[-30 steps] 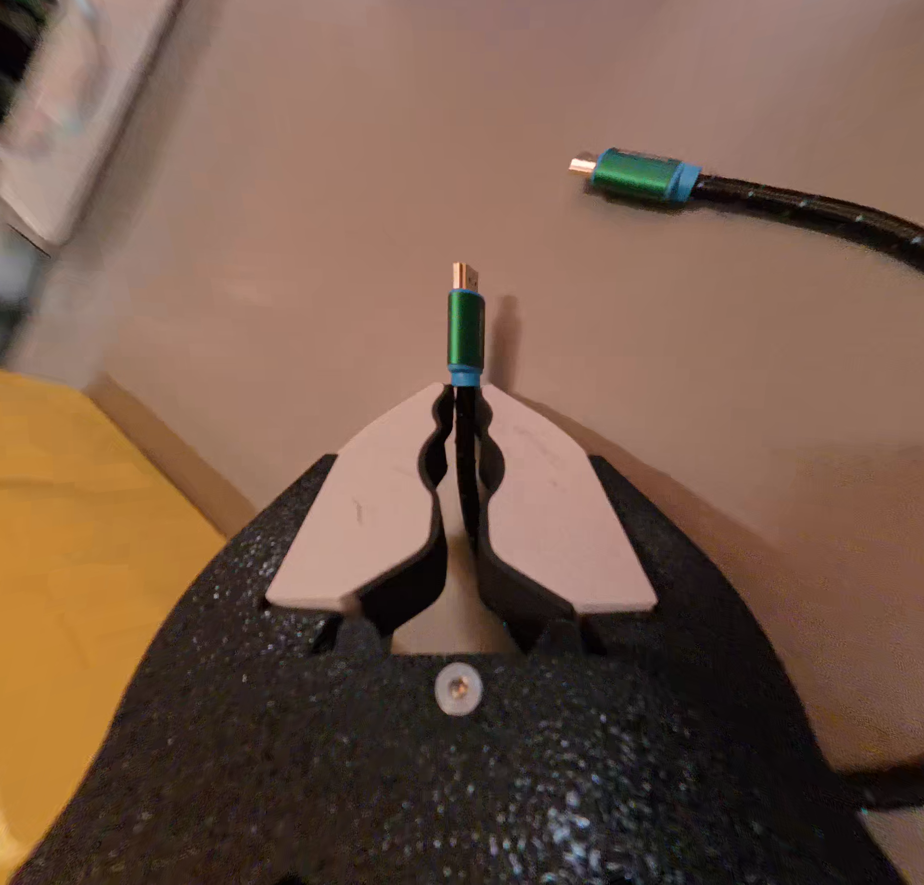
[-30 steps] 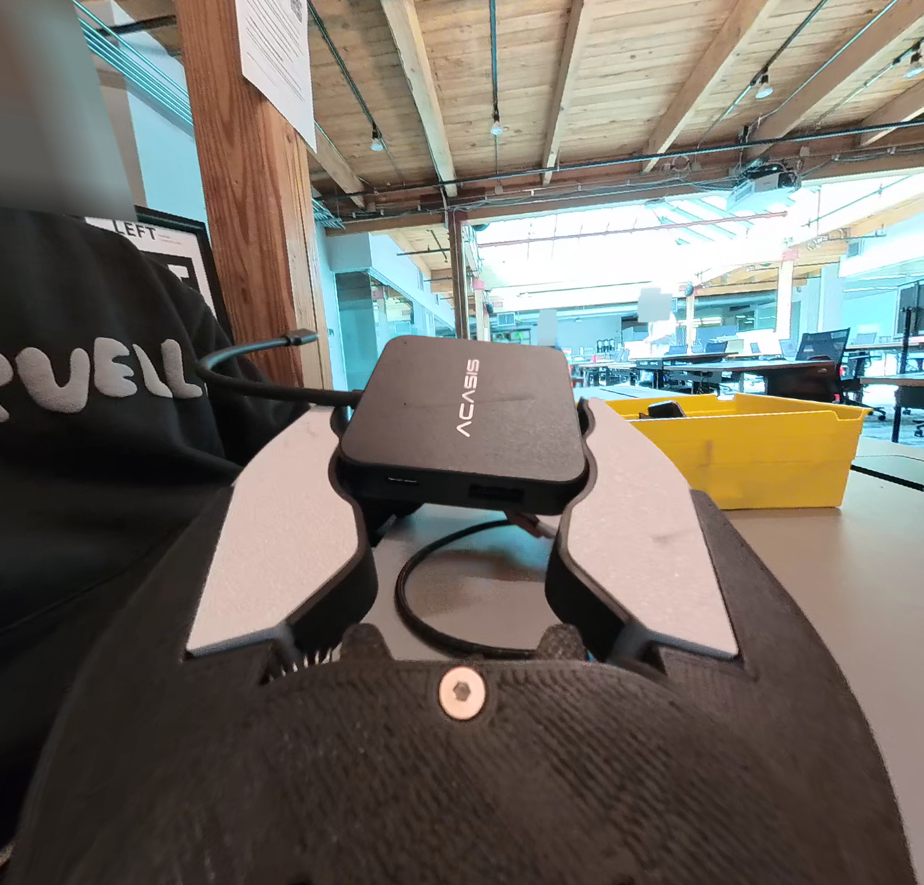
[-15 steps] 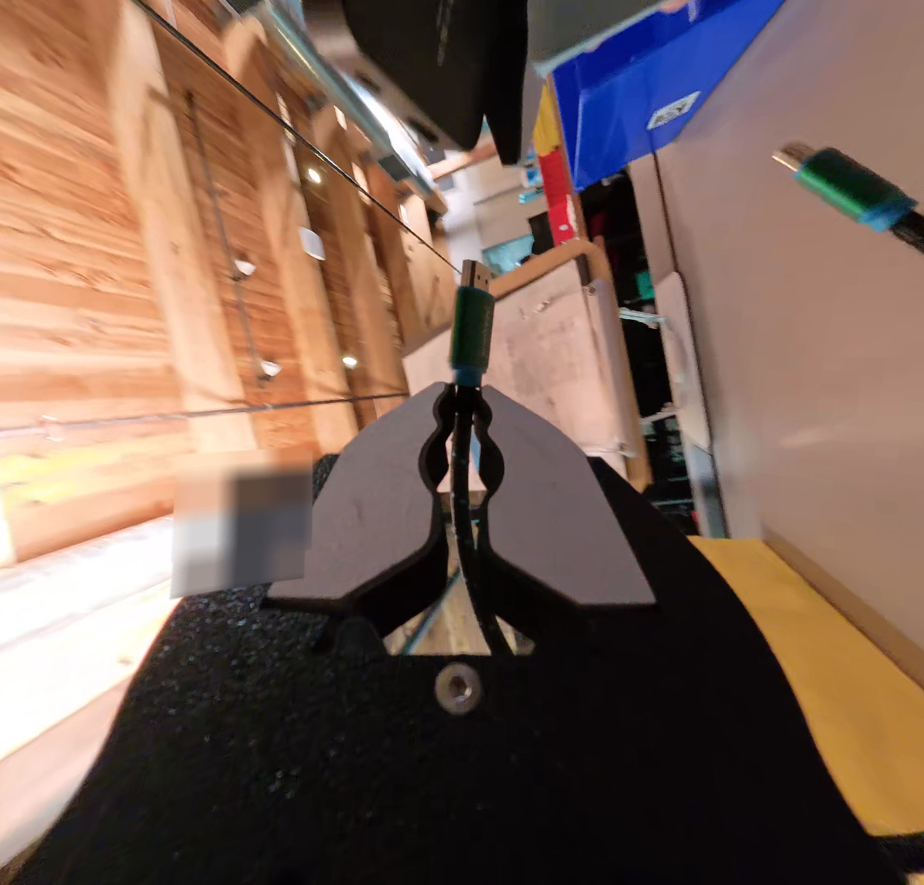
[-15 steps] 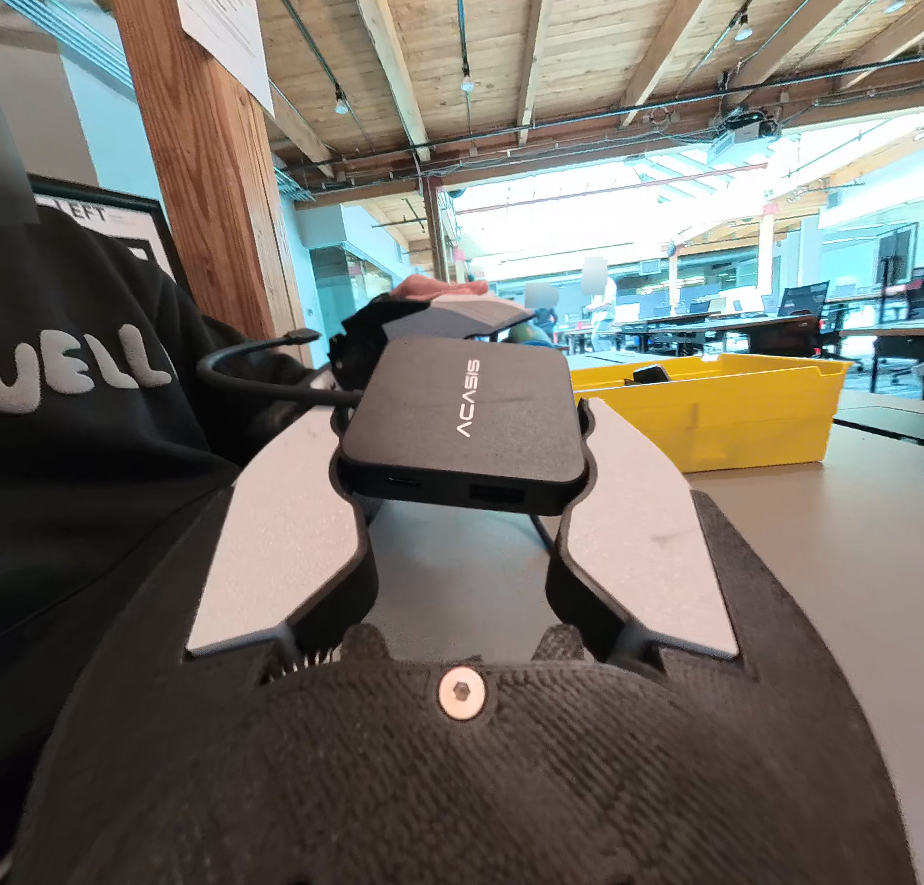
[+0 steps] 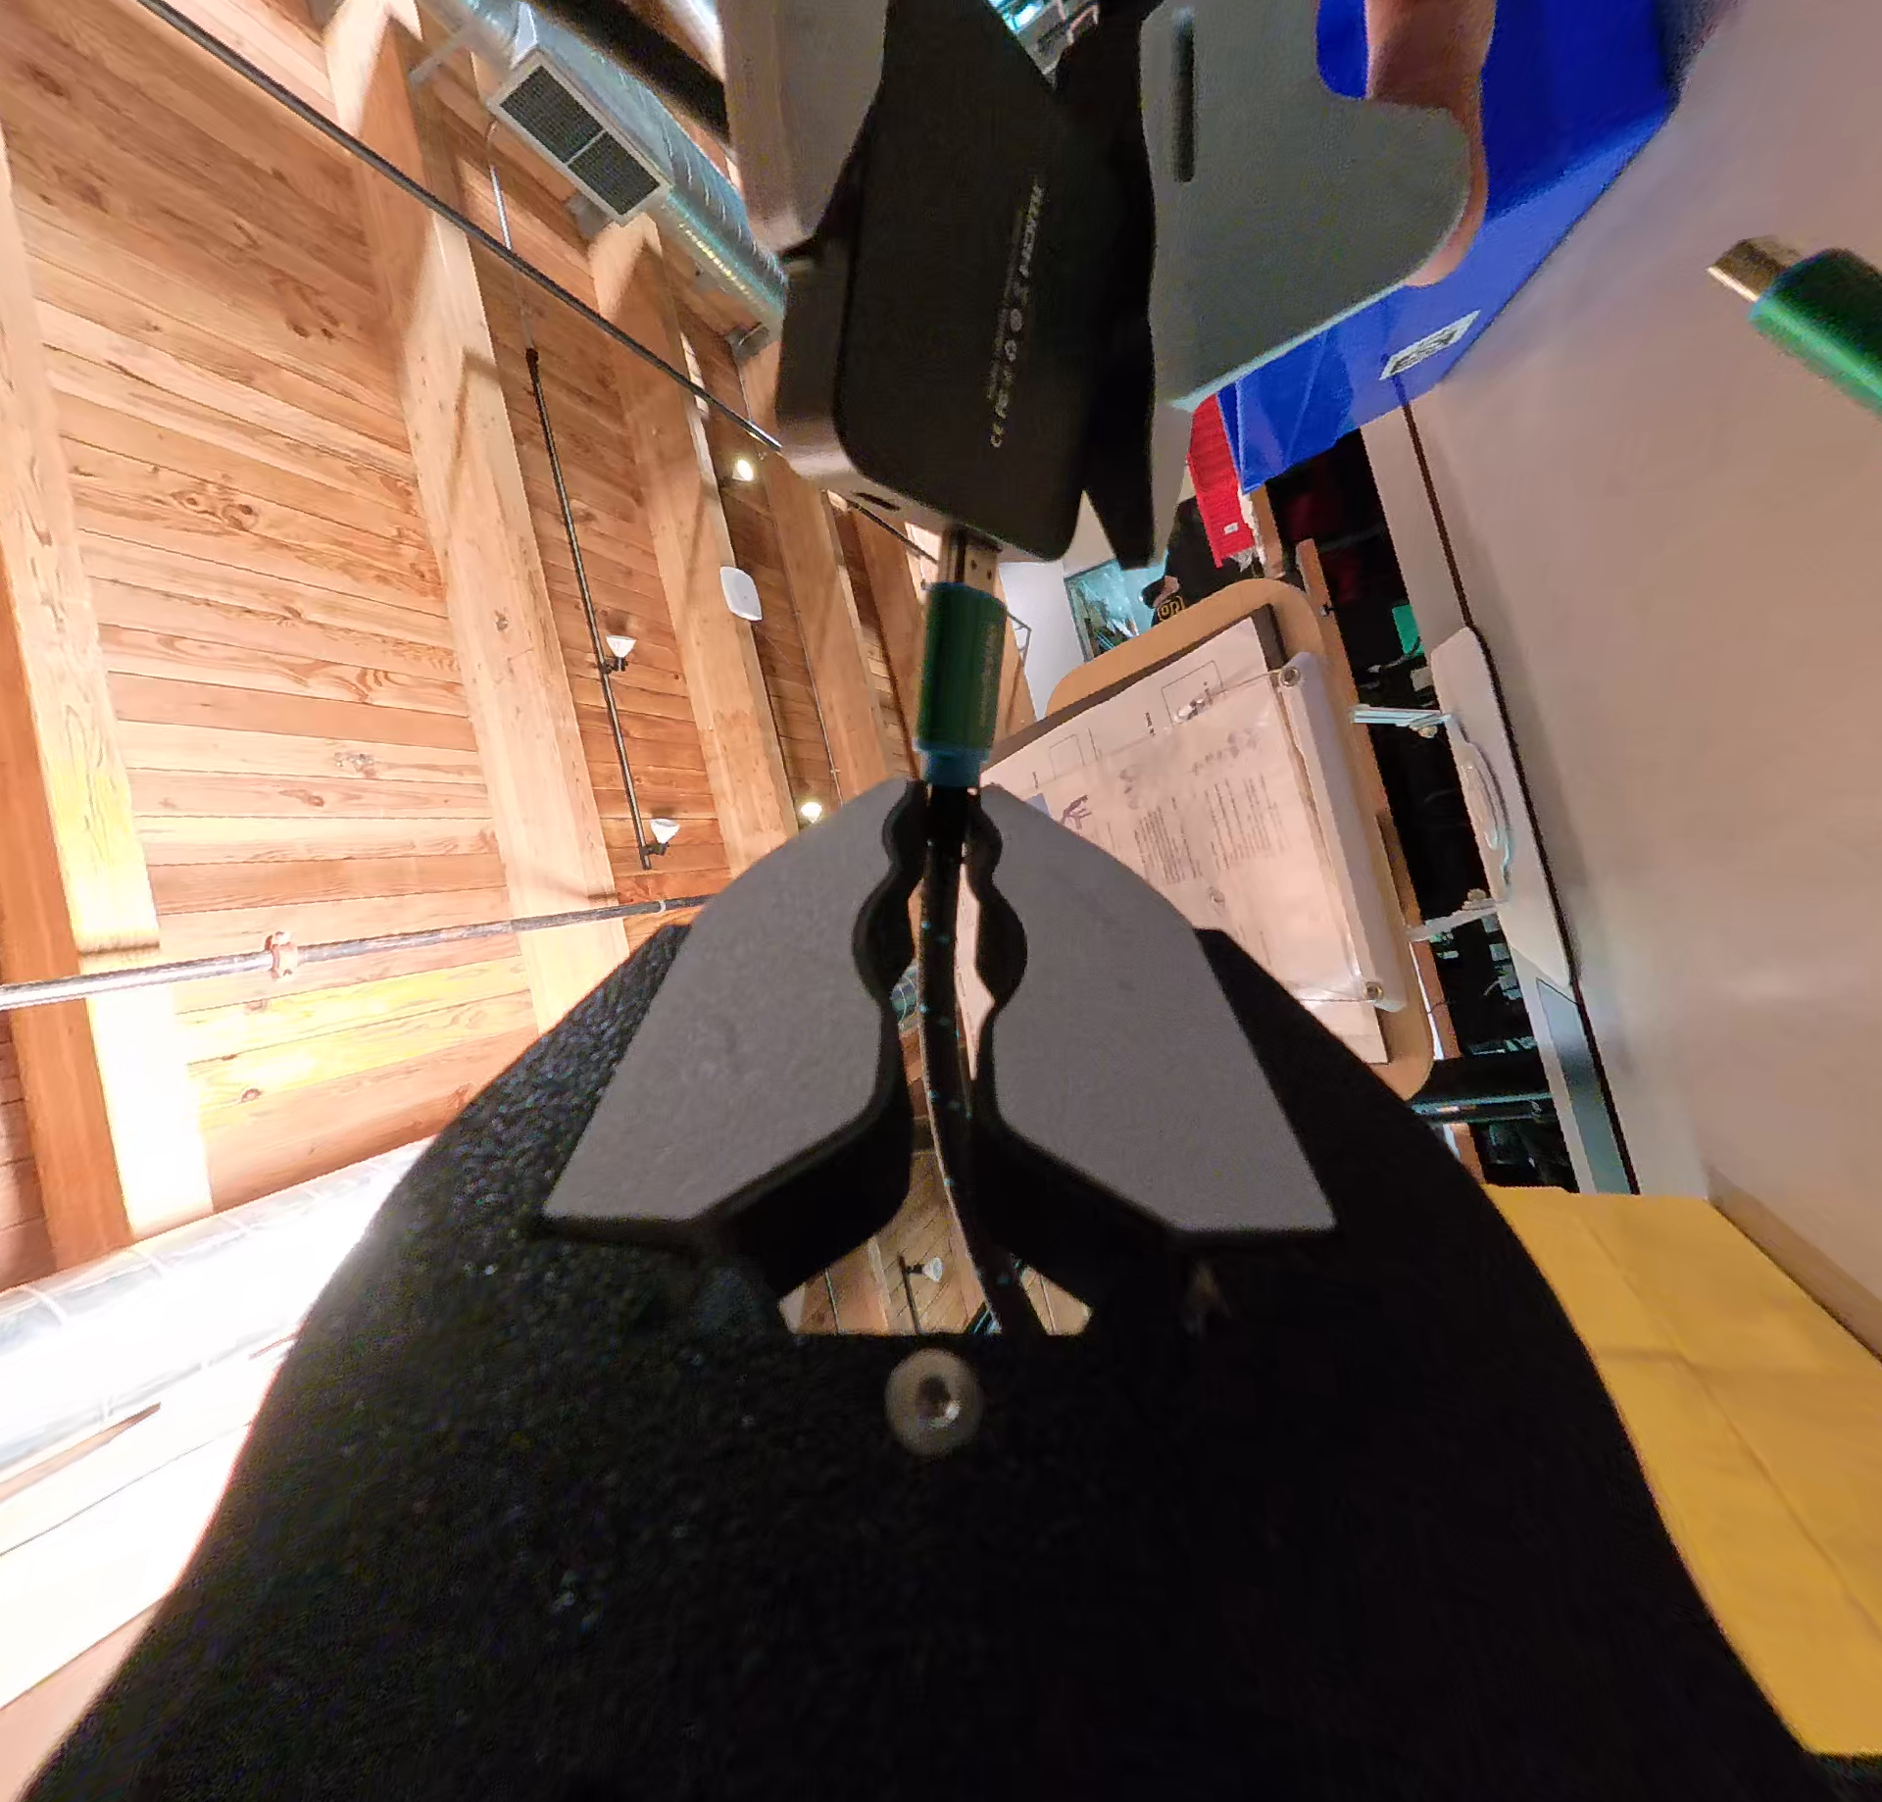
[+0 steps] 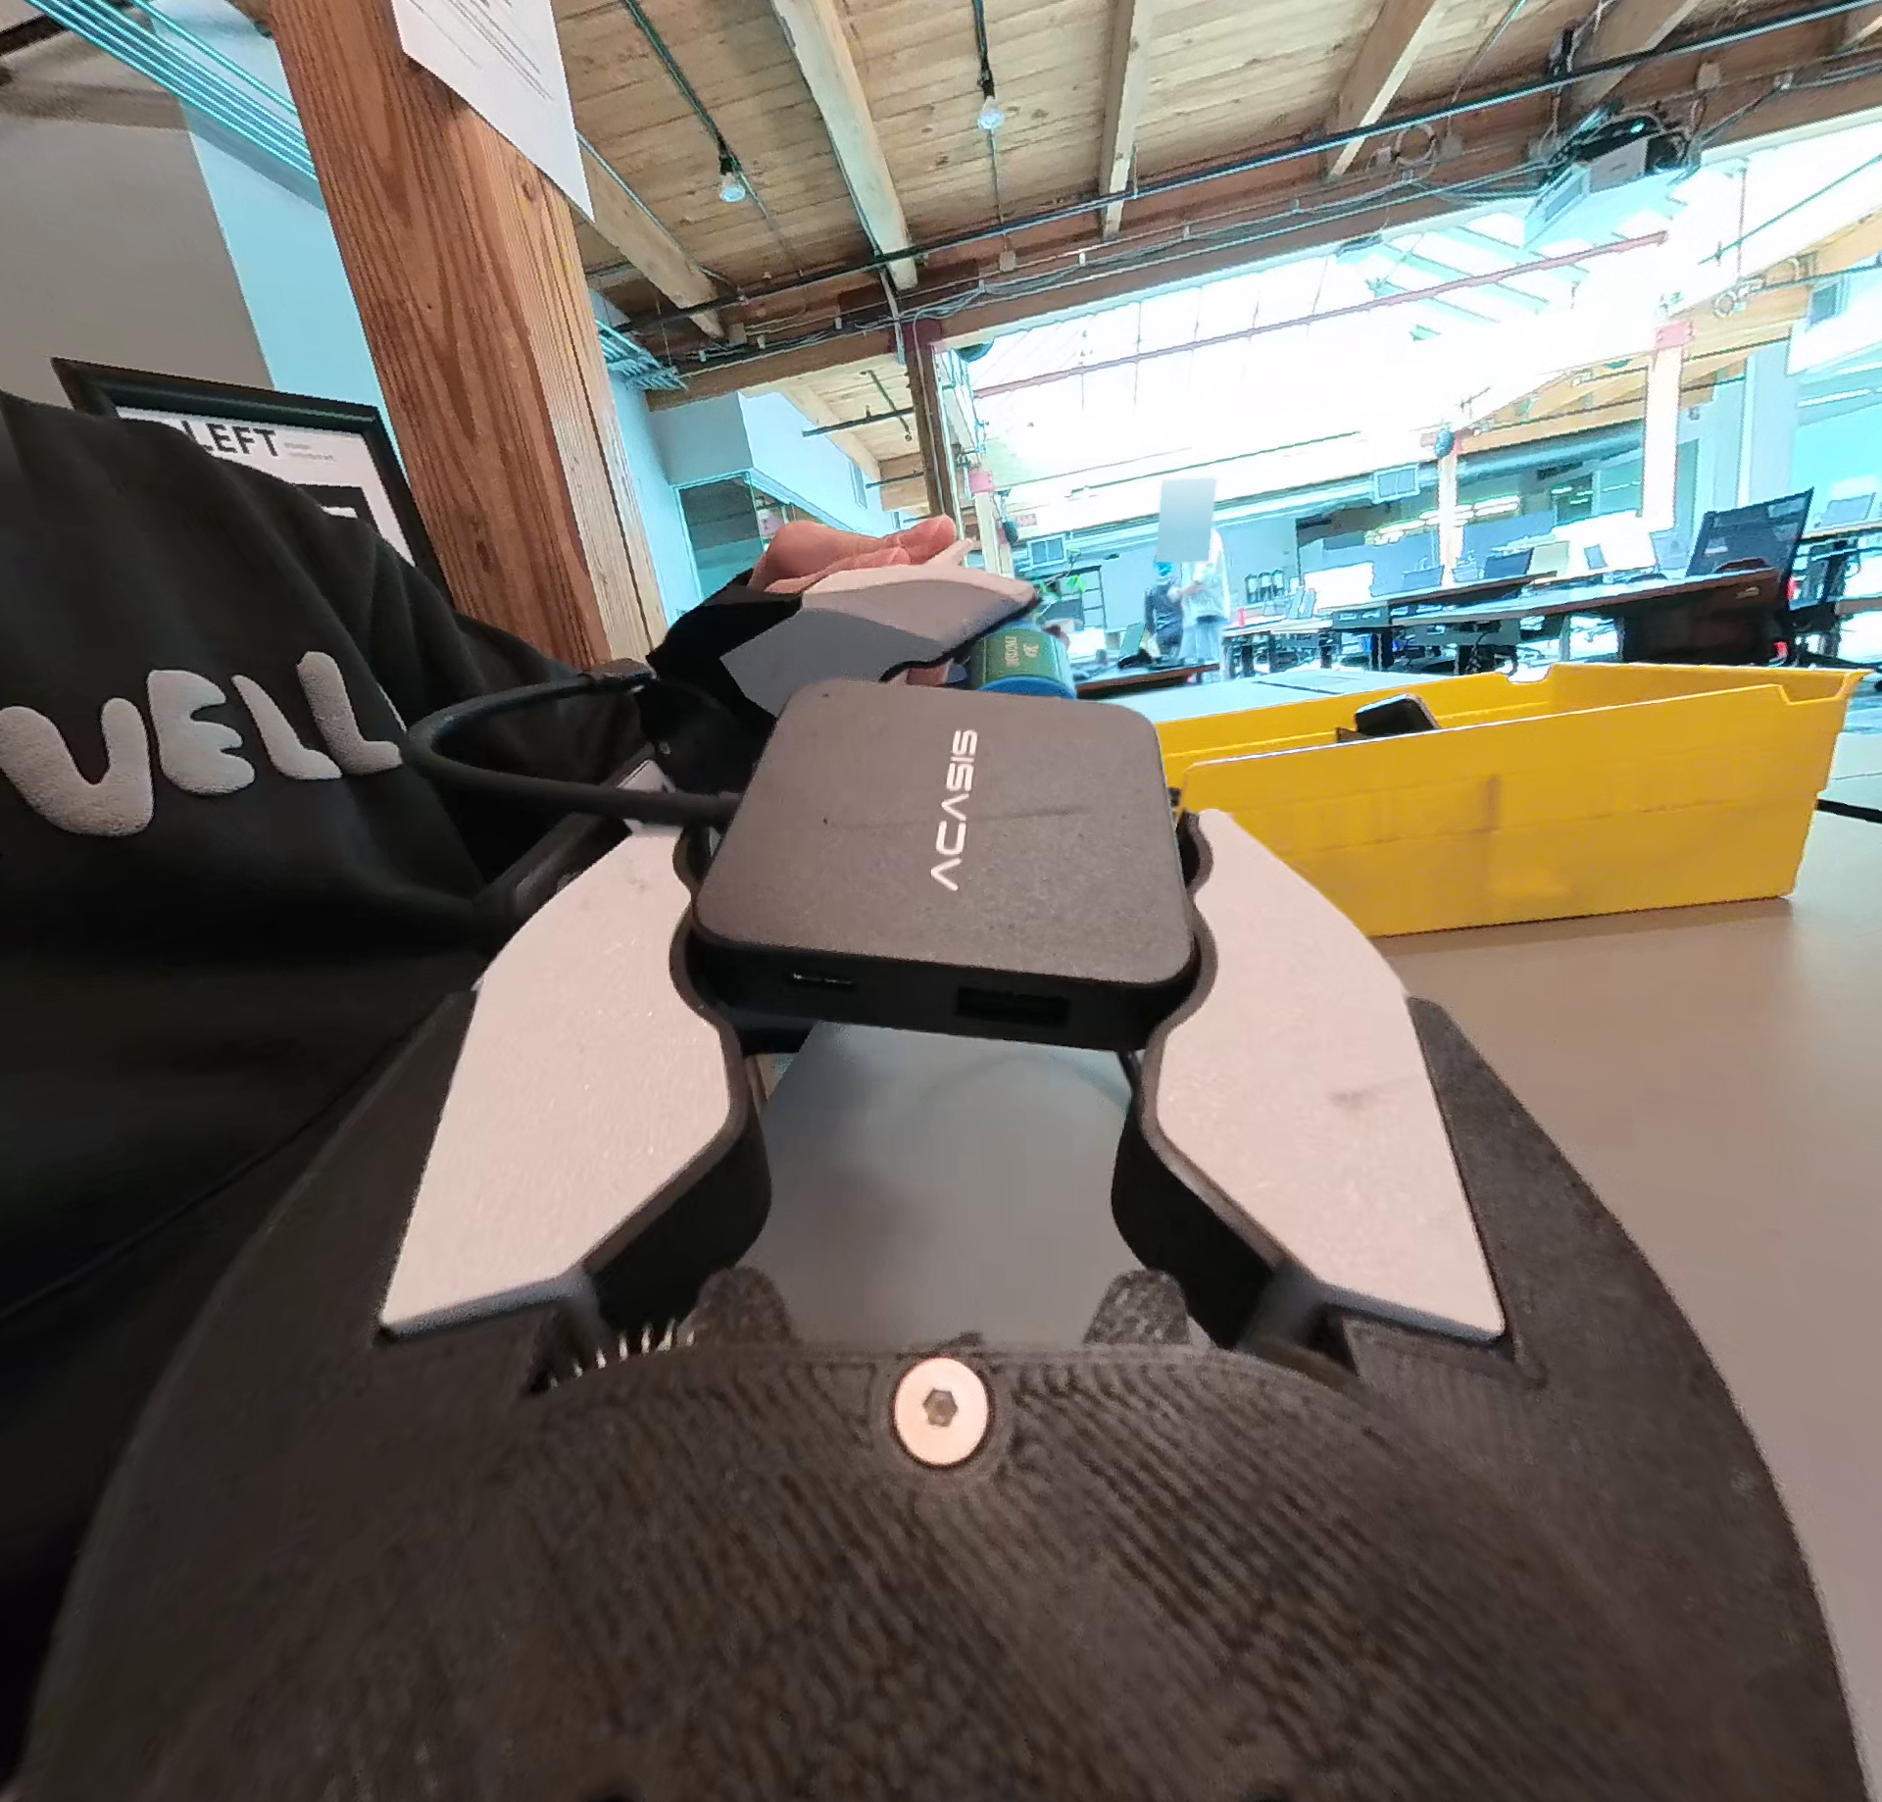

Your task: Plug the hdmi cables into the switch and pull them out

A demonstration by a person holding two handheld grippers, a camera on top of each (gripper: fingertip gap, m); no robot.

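While the right gripper point(image 6: 942, 923) clamps the rigid, light switch point(image 6: 947, 841) by its sides, the left gripper point(image 5: 942, 821) pinches the bendy cable point(image 5: 942, 948) just behind its plug point(image 5: 957, 673), whose tip meets the switch's edge ahead.

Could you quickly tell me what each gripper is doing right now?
Left gripper: shut on the black braided HDMI cable with the green plug.
Right gripper: shut on the flat black switch box.

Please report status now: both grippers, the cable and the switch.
Left gripper shut on black braided cable, green metal plug just short of flat black switch. Right gripper shut on switch. Nothing between them.
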